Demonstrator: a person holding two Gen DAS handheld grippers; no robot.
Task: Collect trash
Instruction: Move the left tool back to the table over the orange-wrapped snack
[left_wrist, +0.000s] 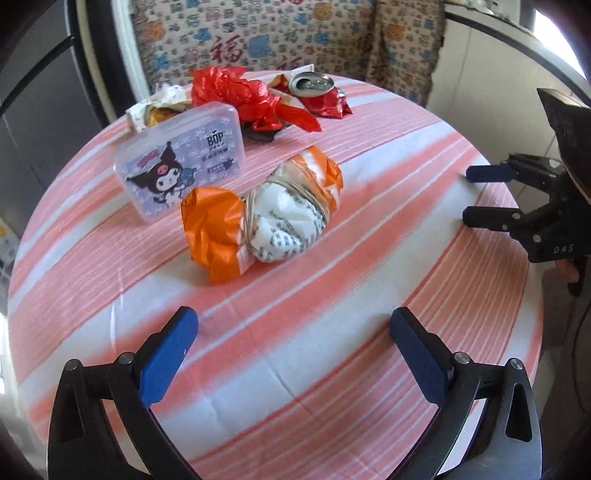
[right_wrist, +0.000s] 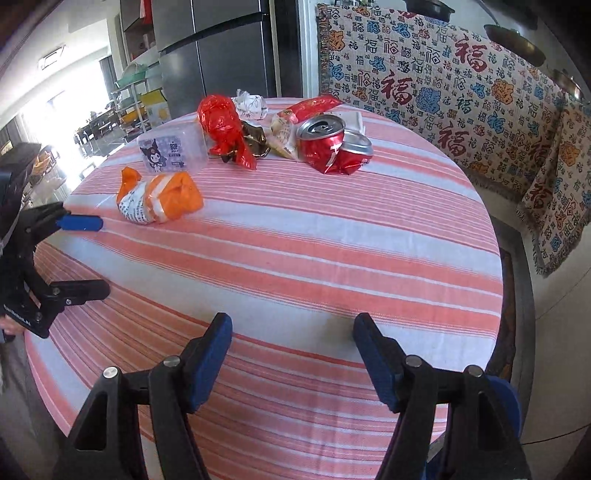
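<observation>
- The left claw (left_wrist: 293, 354) hangs over the near part of the round table (left_wrist: 369, 229), blue pads spread wide, nothing between them. Only striped cloth (left_wrist: 280, 369) lies under it.
- Left of this claw the table's edge curves away close by; beyond it is dim floor and a dark cabinet front.
- Ahead of the left claw and a touch left stands a clear box (left_wrist: 181, 166) with a cartoon label, tilted up on its long side.
- Straight ahead, just beside the box, lies an orange-and-white bundle (left_wrist: 258, 218) bound with rubber bands. Open cloth separates it from the pads.
- Farther ahead, near the far edge, sits the rest of the trash: a crumpled paper (left_wrist: 162, 101), a red bag (left_wrist: 243, 96) and a crushed can (left_wrist: 317, 94), close together.
- Right of the left claw, a broad bare stretch of cloth runs to the right claw (left_wrist: 466, 194), which reaches in over the table's right edge.
- From the right claw's (right_wrist: 291, 350) own view, its pads stand apart with nothing between them, over empty cloth near the near rim.
- Ahead of it, well apart, lies the can (right_wrist: 332, 147), with a wrapper (right_wrist: 284, 134) and the red bag (right_wrist: 221, 125) to its left.
- Right of this claw the table edge drops to floor, then a patterned sofa cover (right_wrist: 461, 92).
</observation>
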